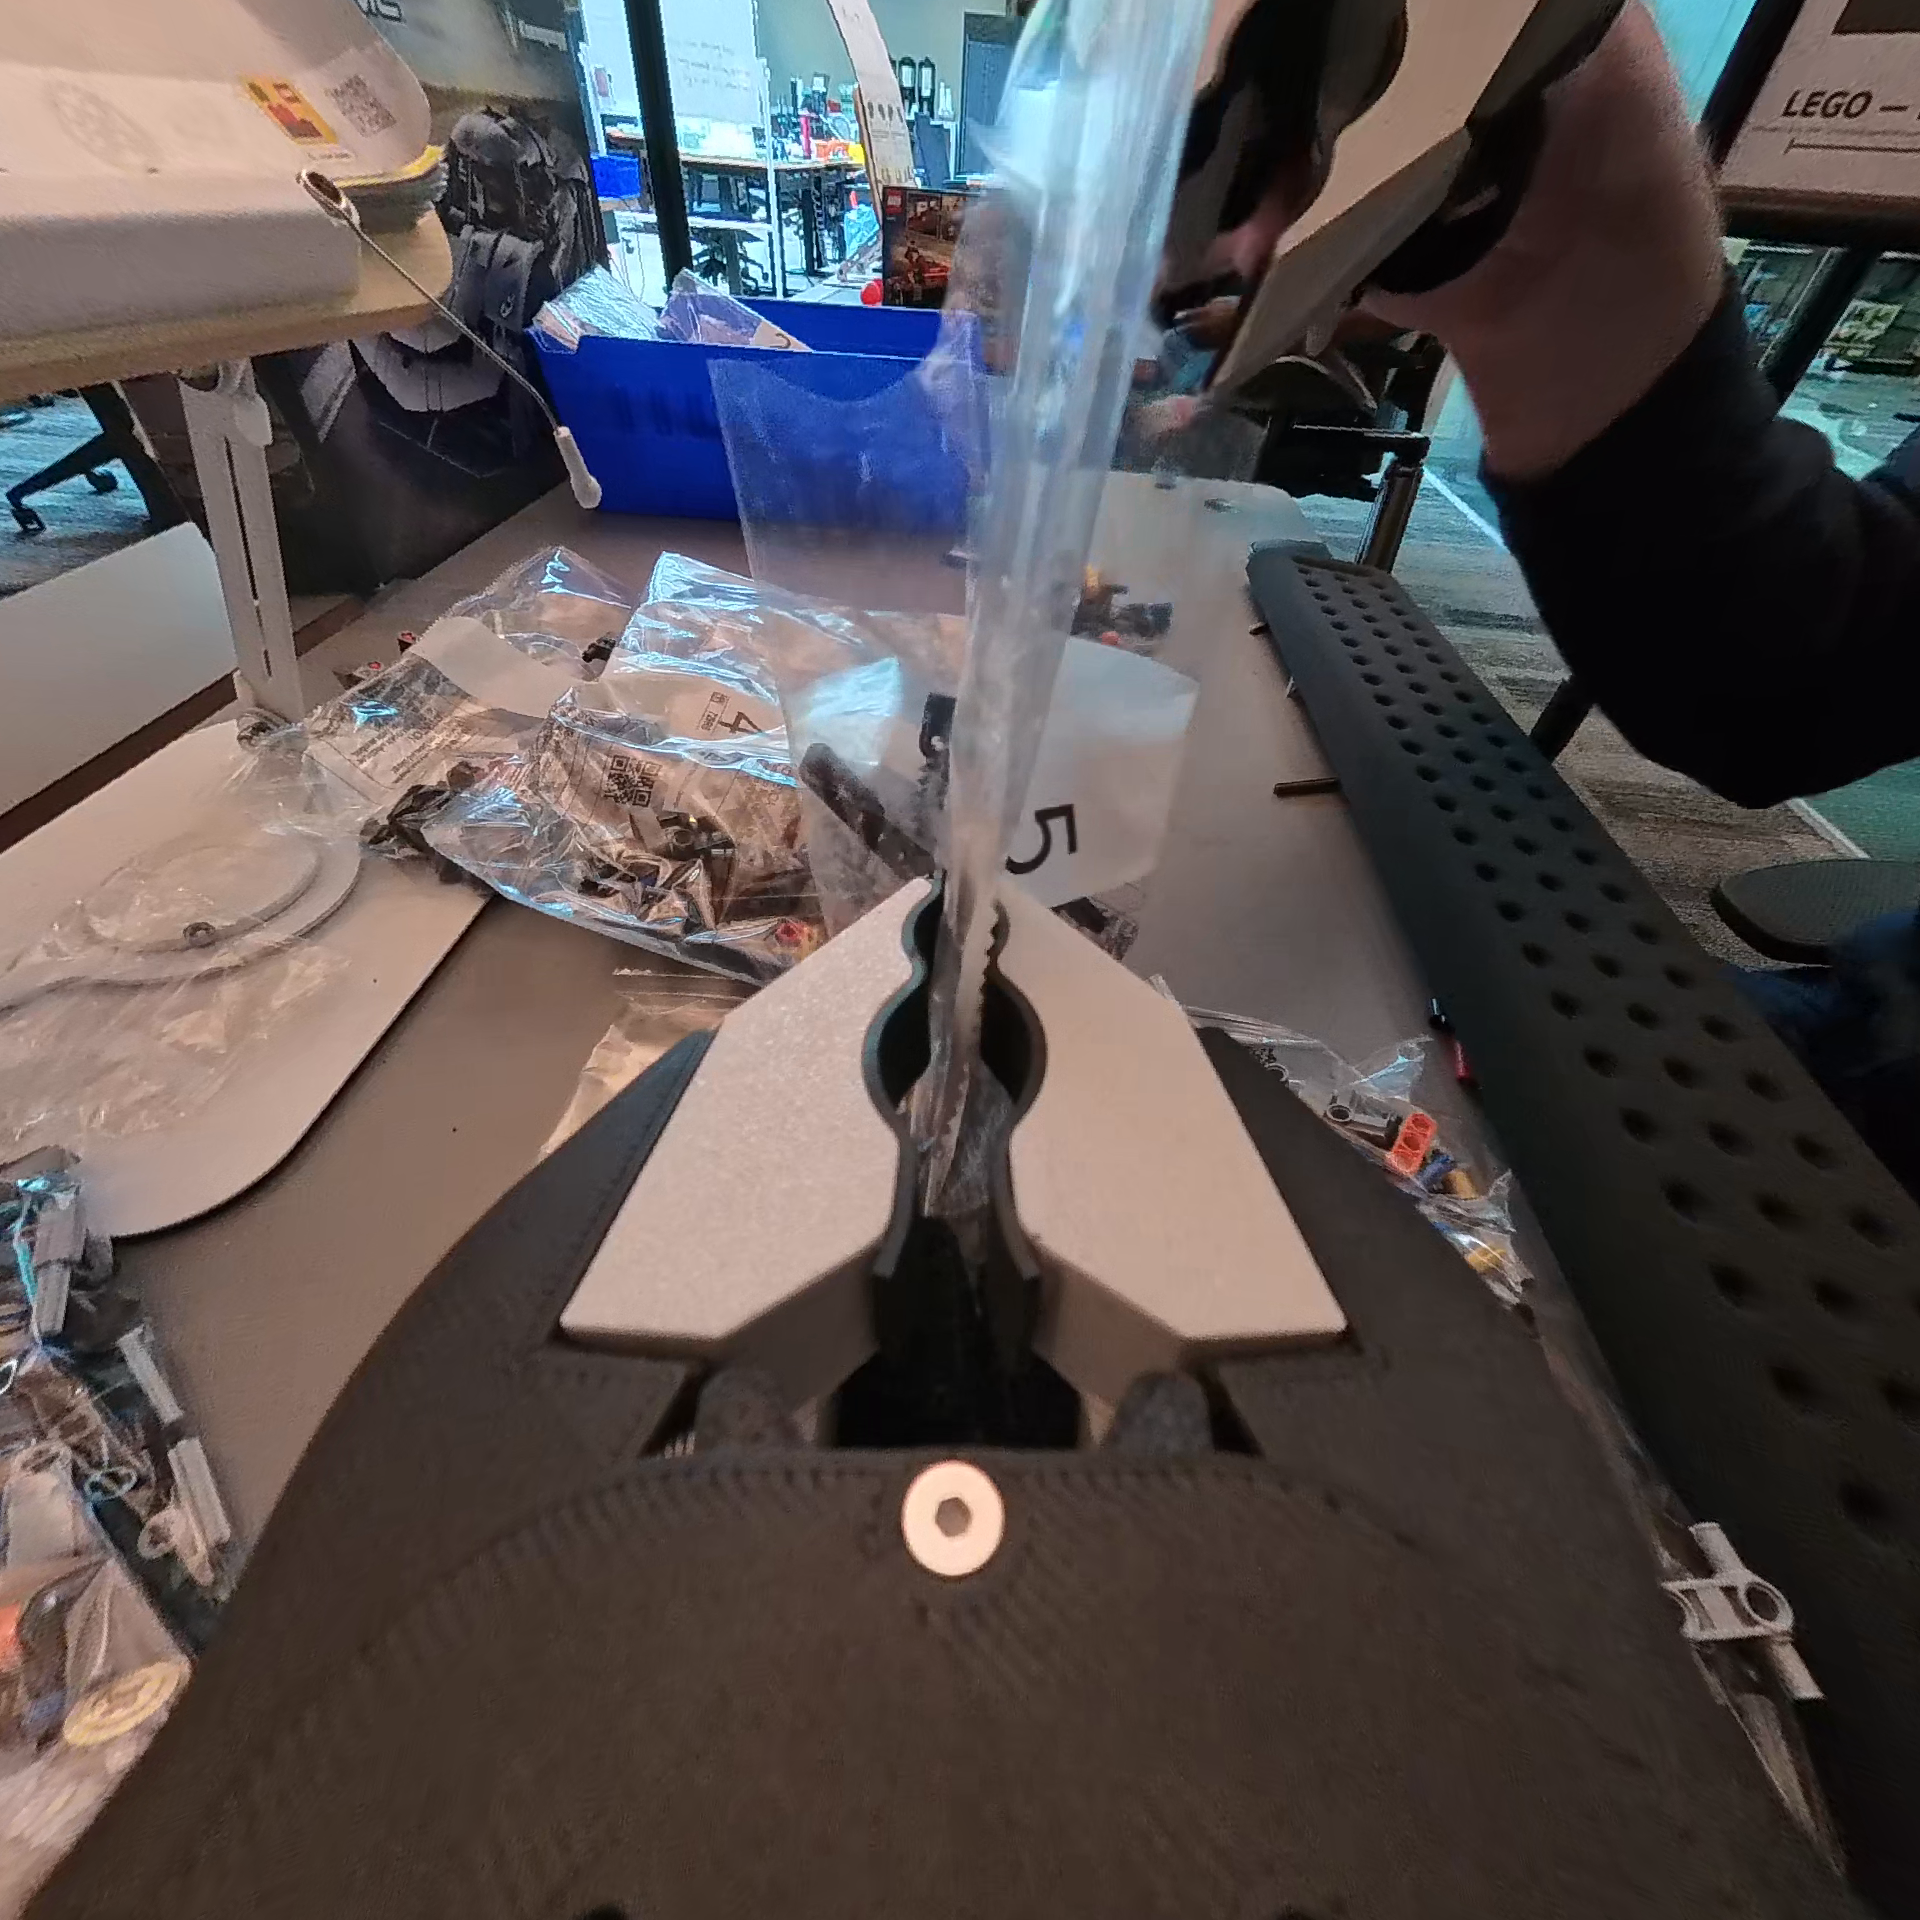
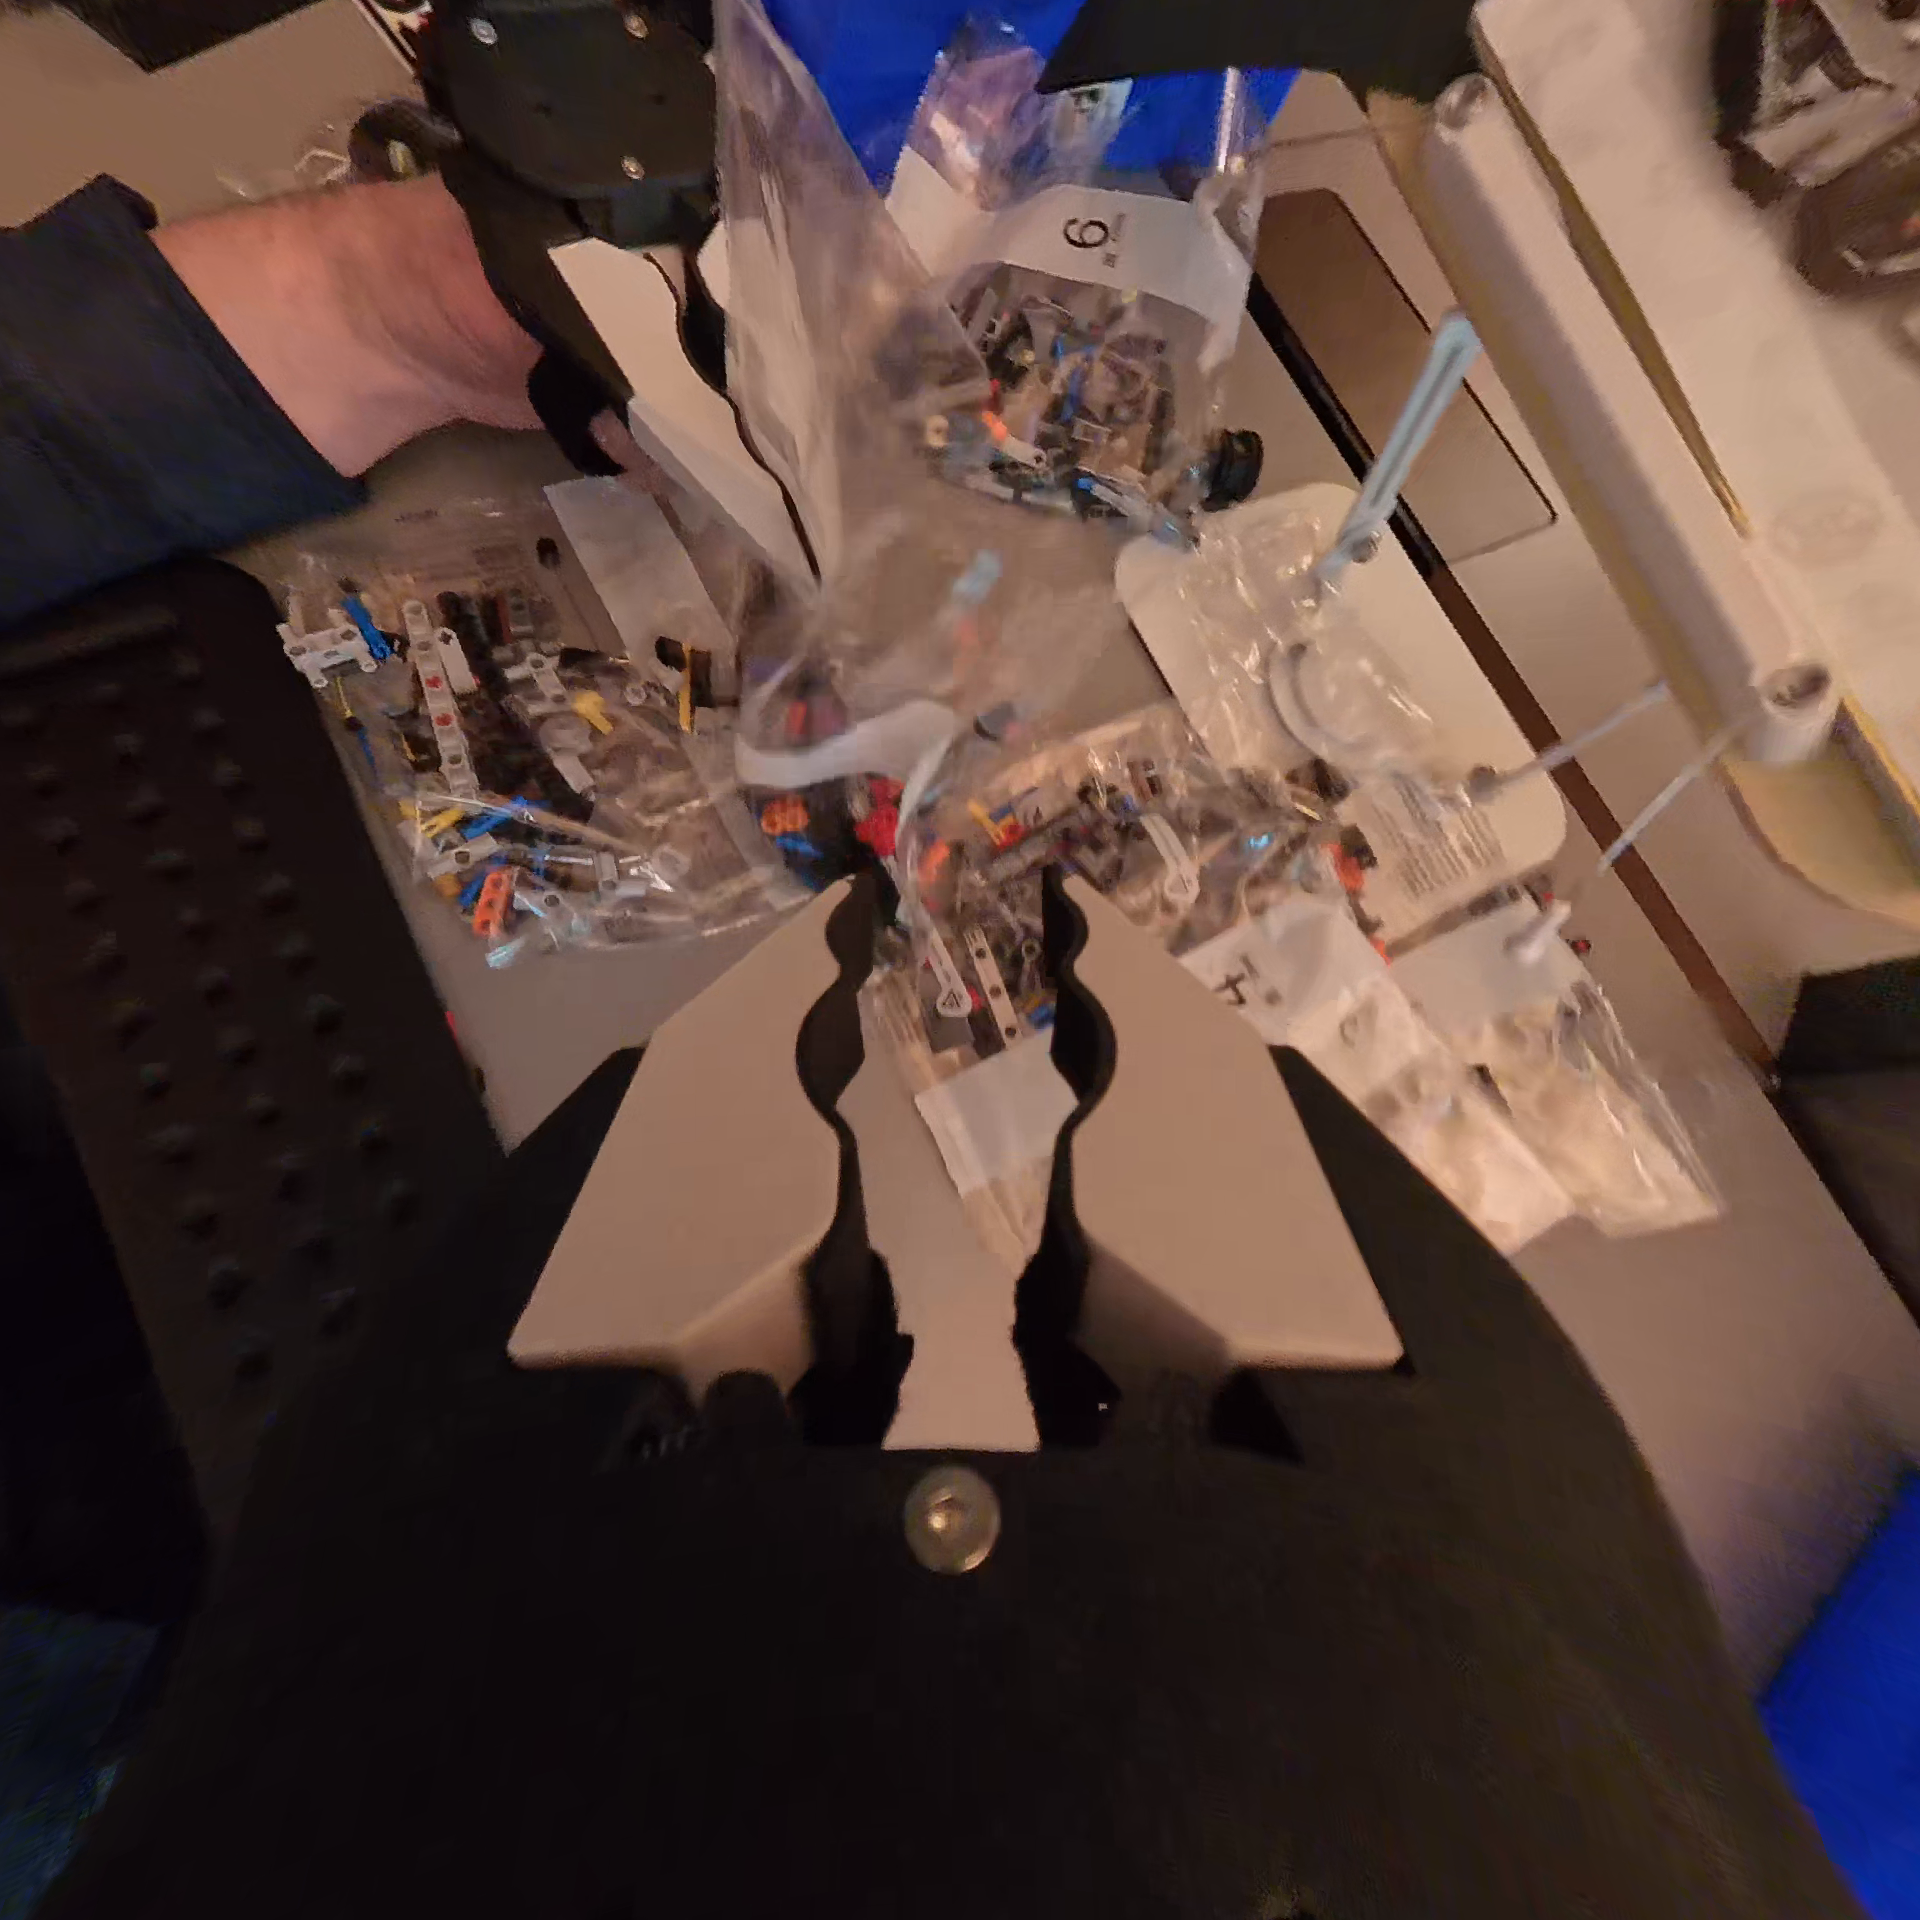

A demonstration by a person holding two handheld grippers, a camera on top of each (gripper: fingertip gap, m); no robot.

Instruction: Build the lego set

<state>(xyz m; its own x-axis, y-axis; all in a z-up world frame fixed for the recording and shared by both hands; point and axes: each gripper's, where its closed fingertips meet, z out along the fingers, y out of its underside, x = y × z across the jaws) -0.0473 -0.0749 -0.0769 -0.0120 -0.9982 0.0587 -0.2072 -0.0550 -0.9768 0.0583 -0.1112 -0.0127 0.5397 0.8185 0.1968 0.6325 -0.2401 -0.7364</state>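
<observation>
The left hand-held gripper [image 1: 961, 914] is seen with its fingers brought almost together on the serrated edge of a clear plastic bag [image 1: 1039, 436], which is pinched between them. From that grip the film runs up and slightly to the right, its long axis near vertical, to the right hand-held gripper [image 1: 1340, 229] held high above and beyond. In the left wrist view it cannot be told whether the upper end is gripped there.

Ahead of the left hand-held gripper, other sealed bags of Lego parts [image 1: 623, 790] lie on the grey counter [image 1: 1247, 935], and a numbered white-panelled bag [image 1: 1101, 790] sits just behind the stretched film. A perforated black panel [image 1: 1558, 935] lies to the right.

In the right wrist view, the right hand-held gripper [image 2: 956, 894] looks down with its fingers standing clearly apart and nothing between them; only the bags on the counter [image 2: 582, 790] show through the gap. Farther off and to the upper left, the left hand-held gripper [image 2: 717, 436] appears with the clear plastic bag [image 2: 810, 364] beside it, and a hanging bag of parts [image 2: 1081, 405] just to its right.

The left view alone shows the pinch on the film's edge; the right view alone shows that the upper hand-held gripper is open. The bag is judged nearer the left hand-held gripper, and any pull to open it would run along the film's upright axis.
</observation>
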